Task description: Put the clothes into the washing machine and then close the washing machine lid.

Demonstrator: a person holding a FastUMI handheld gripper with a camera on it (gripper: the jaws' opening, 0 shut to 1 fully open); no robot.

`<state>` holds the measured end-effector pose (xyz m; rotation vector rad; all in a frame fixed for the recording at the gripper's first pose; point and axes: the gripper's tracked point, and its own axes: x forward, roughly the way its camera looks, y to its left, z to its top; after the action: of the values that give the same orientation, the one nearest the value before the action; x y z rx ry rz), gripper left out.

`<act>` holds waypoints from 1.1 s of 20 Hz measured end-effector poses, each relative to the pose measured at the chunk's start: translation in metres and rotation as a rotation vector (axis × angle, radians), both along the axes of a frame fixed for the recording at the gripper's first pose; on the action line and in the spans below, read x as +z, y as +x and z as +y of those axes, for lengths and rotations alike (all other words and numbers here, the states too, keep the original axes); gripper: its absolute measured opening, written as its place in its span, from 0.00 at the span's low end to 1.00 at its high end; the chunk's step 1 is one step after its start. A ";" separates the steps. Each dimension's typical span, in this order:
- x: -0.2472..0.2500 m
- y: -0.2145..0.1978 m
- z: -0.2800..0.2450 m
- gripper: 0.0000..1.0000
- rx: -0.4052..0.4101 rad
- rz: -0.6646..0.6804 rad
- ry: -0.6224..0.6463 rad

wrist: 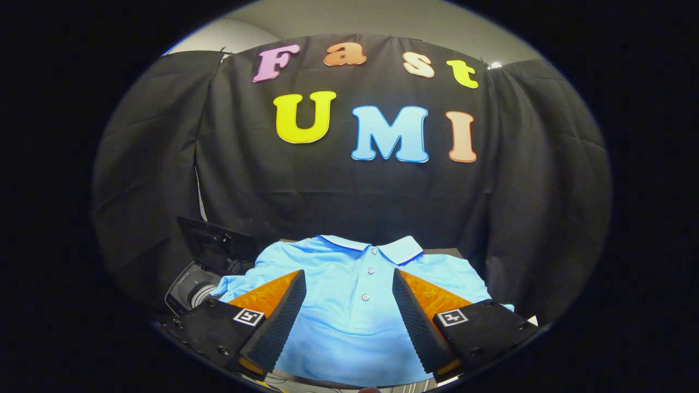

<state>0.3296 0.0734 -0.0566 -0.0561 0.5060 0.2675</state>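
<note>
Since my tool (pixel 348 305) hangs spread wide over the light blue polo shirt (pixel 349 322), lying flat on the tabletop beside the open washing machine (pixel 199 281), I judge it light, soft and floppy; I'd pinch a bunched fold near the 3-button placket.

Gripper (pixel 348 297) fingers spread wide, nothing clamped; the gap between them is unobstructed above the light blue polo shirt (pixel 355 284), which lies flat at 12 o'clock, just ahead. Washing machine (pixel 199 278) at 10 o'clock, lid (pixel 210 240) raised upright behind its opening; the shirt's sleeve lies just beside the opening's rim. Black cloth wall (pixel 338 196) closes off passage beyond the shirt.
</note>
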 end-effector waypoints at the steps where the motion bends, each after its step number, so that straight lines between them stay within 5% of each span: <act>1: -0.004 0.004 0.002 0.99 0.004 0.017 0.004; 19: -0.074 0.030 0.004 0.99 0.038 0.312 -0.037; 22: -0.075 0.030 0.007 0.93 0.061 0.331 -0.052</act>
<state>0.3597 0.0803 -0.1319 -0.0789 0.8418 0.3252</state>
